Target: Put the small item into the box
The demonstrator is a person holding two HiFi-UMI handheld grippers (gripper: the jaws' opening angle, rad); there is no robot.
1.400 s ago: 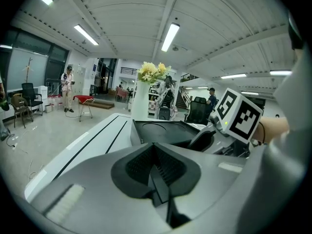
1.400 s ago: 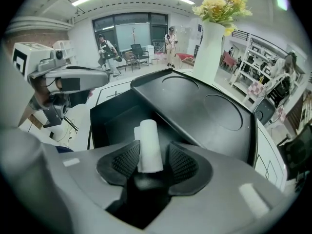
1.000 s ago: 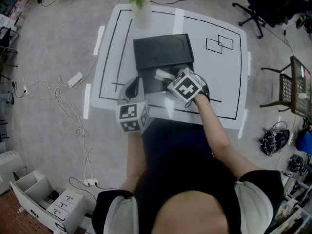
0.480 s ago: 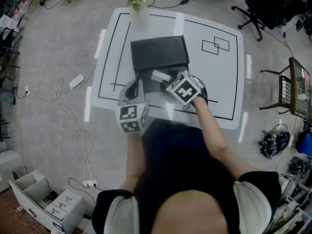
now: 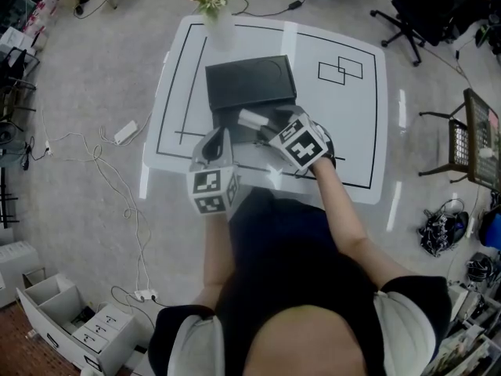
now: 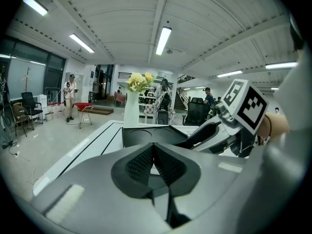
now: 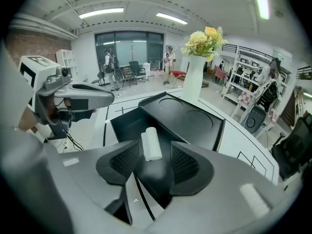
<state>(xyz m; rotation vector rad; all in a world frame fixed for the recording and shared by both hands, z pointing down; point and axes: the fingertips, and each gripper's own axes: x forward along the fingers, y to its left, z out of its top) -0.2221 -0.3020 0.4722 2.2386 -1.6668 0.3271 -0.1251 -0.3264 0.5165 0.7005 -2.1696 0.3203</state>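
Presently, by size:

1. White table (image 5: 344, 131), marked with black lines. It bears all the items below.
2. Black box (image 5: 250, 84), lid thrown back and showing two round recesses. Its open tray lies nearer the person.
3. Vase of yellow flowers (image 5: 221, 30), at the table's far edge beyond the box. Not part of the task.
4. Right gripper (image 7: 156, 164), over the tray with its jaws apart and nothing clamped.
5. Left gripper (image 6: 155, 162), off the box's near left corner, pads closed together on nothing.
6. Small white roll (image 7: 150, 144), the task's thing. It appears to lie on its side in the tray, just ahead of the right gripper's pads and nearer the left one; contact with that pad cannot be told.
   - Long axis: in the right gripper view it runs away along the jaws' line. In the head view it runs roughly along the box's long side.

Step, as judged: placement looks complete, with release in hand. The next move calls for drawing the right gripper straight back with the jaws kept wide, so the roll is not nudged.
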